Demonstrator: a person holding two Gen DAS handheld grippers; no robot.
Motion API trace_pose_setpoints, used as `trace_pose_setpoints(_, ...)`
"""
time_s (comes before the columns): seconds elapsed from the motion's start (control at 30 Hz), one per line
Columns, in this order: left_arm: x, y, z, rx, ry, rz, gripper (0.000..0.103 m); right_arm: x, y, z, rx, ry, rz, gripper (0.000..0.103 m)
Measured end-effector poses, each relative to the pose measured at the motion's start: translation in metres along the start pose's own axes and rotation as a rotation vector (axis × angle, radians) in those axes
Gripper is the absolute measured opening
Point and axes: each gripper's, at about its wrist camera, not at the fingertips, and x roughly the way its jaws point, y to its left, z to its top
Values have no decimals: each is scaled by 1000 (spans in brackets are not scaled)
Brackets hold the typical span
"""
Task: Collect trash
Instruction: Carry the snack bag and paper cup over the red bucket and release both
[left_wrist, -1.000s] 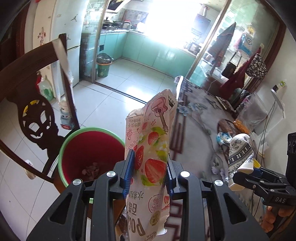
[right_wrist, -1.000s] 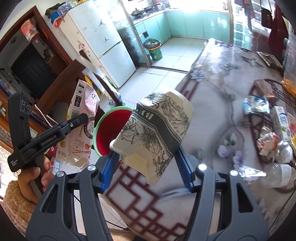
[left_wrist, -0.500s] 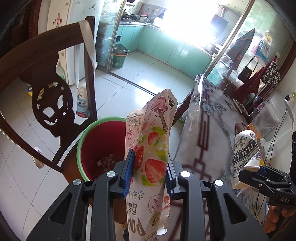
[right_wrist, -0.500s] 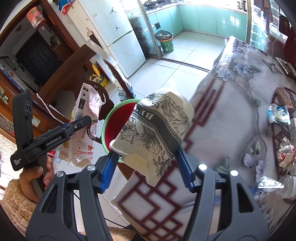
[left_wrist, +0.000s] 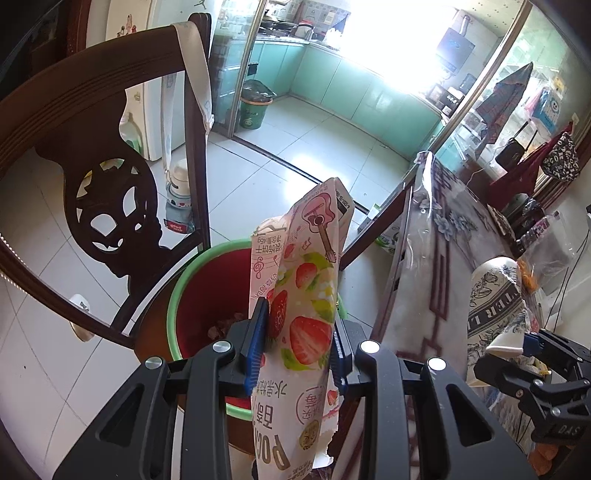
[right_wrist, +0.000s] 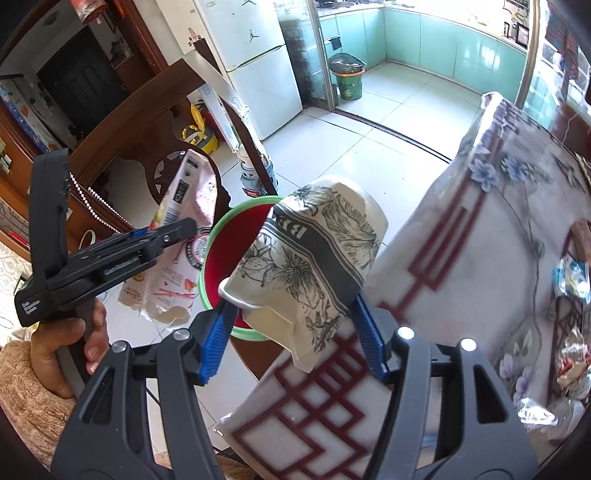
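Left gripper (left_wrist: 297, 341) grips a strawberry snack wrapper (left_wrist: 306, 295), right gripper (right_wrist: 295, 336) a crushed paper cup (right_wrist: 314, 258) (neither dropped yet); more litter (right_wrist: 570, 277) remains on the table (right_wrist: 480, 240), beside the red bin (left_wrist: 207, 280).

1. Snack wrapper (left_wrist: 306, 295): white and pale pink, printed with red strawberries, green leaves and a pink guitar.
2. Paper cup (right_wrist: 314, 254): cream, with black line-drawn flowers and a grey lettered band.
3. Bin (left_wrist: 207, 291): red inside, light green rim.
4. Left hand-held gripper (left_wrist: 297, 345): black body, blue pads.
5. Right hand-held gripper (right_wrist: 295, 332): black body, blue pads.
6. Counter (right_wrist: 480, 240) cloth: white, dark red fretwork lines, blue and lilac flowers.
7. Chair (left_wrist: 92, 155): dark brown wood.
8. Floor (left_wrist: 295, 158): white tiles.
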Motion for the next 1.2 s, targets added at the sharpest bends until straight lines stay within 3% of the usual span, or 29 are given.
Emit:
trace_pose_setpoints(0.97, 31, 21, 25, -7, 51, 11, 29, 32, 23, 32, -58, 35, -12, 61)
trace_pose_setpoints(1.0, 31, 22, 25, -10, 49, 13, 33, 32, 23, 32, -57, 34, -7, 62)
trace_pose_setpoints(1.03, 31, 22, 26, -13, 47, 17, 48, 32, 23, 33, -57, 32, -4, 63)
trace_pose_setpoints(1.07, 30, 22, 26, -18, 38, 21, 55, 33, 23, 33, -55, 29, -2, 63)
trace_pose_setpoints(1.1, 28, 22, 26, -23, 28, 24, 59, 33, 23, 33, -54, 30, -2, 63)
trace_pose_setpoints(1.2, 25, 22, 28, -28, 16, 27, 59, 33, 24, 35, -57, 26, -5, 64)
